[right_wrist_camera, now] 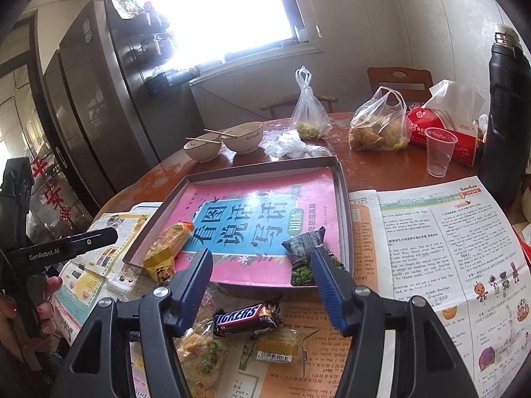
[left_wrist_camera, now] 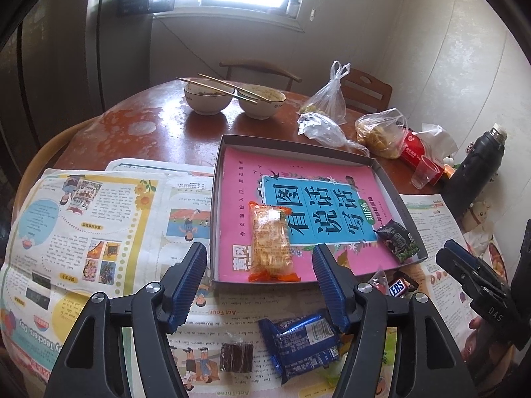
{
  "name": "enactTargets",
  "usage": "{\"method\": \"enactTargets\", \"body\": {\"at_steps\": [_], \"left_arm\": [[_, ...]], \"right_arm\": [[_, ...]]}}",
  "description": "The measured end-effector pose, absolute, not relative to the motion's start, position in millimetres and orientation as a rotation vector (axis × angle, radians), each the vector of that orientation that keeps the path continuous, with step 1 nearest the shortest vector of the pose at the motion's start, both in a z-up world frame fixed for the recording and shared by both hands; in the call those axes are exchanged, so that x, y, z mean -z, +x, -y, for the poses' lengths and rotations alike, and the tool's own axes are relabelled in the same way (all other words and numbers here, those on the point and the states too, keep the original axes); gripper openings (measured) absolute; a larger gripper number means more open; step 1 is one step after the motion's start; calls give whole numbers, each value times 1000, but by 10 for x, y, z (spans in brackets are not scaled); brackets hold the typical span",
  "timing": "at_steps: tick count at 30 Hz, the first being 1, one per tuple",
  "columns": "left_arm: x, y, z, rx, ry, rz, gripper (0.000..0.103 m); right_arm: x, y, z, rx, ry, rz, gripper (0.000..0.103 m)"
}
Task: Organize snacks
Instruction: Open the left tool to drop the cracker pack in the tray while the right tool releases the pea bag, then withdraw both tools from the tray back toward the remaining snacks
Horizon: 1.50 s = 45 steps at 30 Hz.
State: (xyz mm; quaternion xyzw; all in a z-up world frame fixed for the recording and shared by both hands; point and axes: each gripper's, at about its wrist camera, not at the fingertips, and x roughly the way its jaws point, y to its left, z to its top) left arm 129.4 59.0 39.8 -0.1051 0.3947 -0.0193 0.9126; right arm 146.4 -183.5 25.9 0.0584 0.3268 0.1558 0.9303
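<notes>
A shallow grey box (left_wrist_camera: 217, 199) lined with a pink book cover holds an orange cracker pack (left_wrist_camera: 269, 242) and a dark green-pea pack (left_wrist_camera: 400, 240). My left gripper (left_wrist_camera: 259, 285) is open and empty, above the box's near edge. On the newspaper below it lie a blue biscuit pack (left_wrist_camera: 300, 340) and a small dark brown cube snack (left_wrist_camera: 236, 357). My right gripper (right_wrist_camera: 262, 285) is open and empty, just short of the box (right_wrist_camera: 345, 205), next to the pea pack (right_wrist_camera: 303, 253). A Snickers bar (right_wrist_camera: 247, 317) and two yellow wrapped snacks (right_wrist_camera: 277, 348) lie under it.
Newspapers (left_wrist_camera: 99, 219) cover the near part of the round wooden table (left_wrist_camera: 159, 126). Two bowls with chopsticks (left_wrist_camera: 232, 99), plastic bags of food (right_wrist_camera: 378, 126), a red tissue box (right_wrist_camera: 441, 126), a clear cup (right_wrist_camera: 439, 151) and a black thermos (right_wrist_camera: 506, 112) stand beyond the box.
</notes>
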Motion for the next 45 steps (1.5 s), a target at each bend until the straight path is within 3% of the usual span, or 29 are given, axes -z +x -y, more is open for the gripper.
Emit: {"method": "enactTargets", "body": {"at_steps": [45], "left_arm": [[-150, 834, -309, 130, -147, -915, 69]], "right_arm": [[-95, 992, 1696, -363, 34, -726, 64]]}}
